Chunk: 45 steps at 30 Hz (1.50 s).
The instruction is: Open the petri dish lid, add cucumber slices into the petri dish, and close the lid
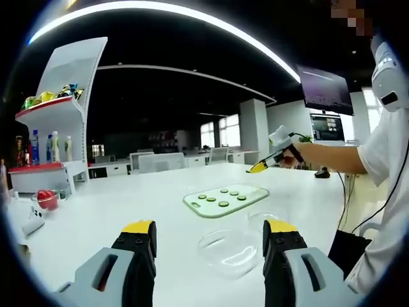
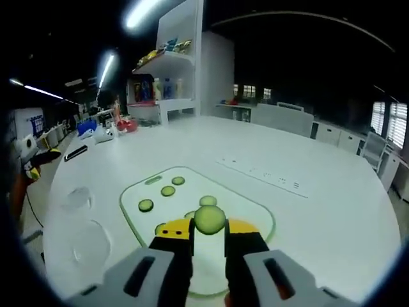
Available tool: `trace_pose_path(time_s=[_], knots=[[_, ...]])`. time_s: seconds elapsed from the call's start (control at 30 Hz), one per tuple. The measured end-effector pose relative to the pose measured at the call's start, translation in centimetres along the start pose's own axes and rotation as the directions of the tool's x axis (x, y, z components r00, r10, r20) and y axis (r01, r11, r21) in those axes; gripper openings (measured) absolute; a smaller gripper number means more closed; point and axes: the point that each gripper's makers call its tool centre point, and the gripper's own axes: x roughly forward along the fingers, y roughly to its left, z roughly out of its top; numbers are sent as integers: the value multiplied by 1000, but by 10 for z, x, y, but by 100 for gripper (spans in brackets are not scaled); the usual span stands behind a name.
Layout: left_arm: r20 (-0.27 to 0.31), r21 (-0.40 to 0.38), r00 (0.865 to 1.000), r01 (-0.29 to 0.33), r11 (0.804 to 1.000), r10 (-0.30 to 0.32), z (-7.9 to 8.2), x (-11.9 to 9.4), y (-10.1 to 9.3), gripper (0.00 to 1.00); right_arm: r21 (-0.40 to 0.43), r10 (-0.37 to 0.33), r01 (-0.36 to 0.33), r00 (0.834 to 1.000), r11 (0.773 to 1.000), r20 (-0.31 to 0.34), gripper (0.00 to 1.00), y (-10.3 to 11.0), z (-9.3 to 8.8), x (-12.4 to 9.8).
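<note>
My left gripper (image 1: 209, 238) hovers low over the white table (image 1: 128, 198) with its jaws spread wide, the clear petri dish (image 1: 228, 251) lying between them and its lid (image 1: 265, 217) just beyond. My right gripper (image 2: 208, 235) pinches a cucumber slice (image 2: 209, 219) above the cutting board (image 2: 255, 211), where more slices (image 2: 167, 190) lie. Farther back stands a shelf (image 1: 67, 102).

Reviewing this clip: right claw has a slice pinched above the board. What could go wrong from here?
The cucumber slice sits at the very tips of the right claw, so it may slip on the way over. The petri dish and its lid are clear and hard to see; the slice could land on the lid. The left claw hovers open near the dish and might nudge it.
</note>
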Motion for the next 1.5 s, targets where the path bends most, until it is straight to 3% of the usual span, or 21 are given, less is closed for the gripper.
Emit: trace_pose_path(time_s=[0.5,0.9,1.27,1.5], knots=[[-21,12,1000,20,1000,-20,-2,-1,-6,67,-87,143,-138,988,987,58,18,67,27,-37],[-51,25,997,59,998,-58,-6,-1,-14,67,-145,233,-224,971,964,51,18,103,29,-49],[-70,30,994,89,996,-87,-9,-2,-19,68,-237,346,-345,937,908,-37,18,140,19,-52],[-95,33,990,110,993,-106,-15,1,-22,68,-302,358,-366,930,880,-82,18,157,12,-52]])
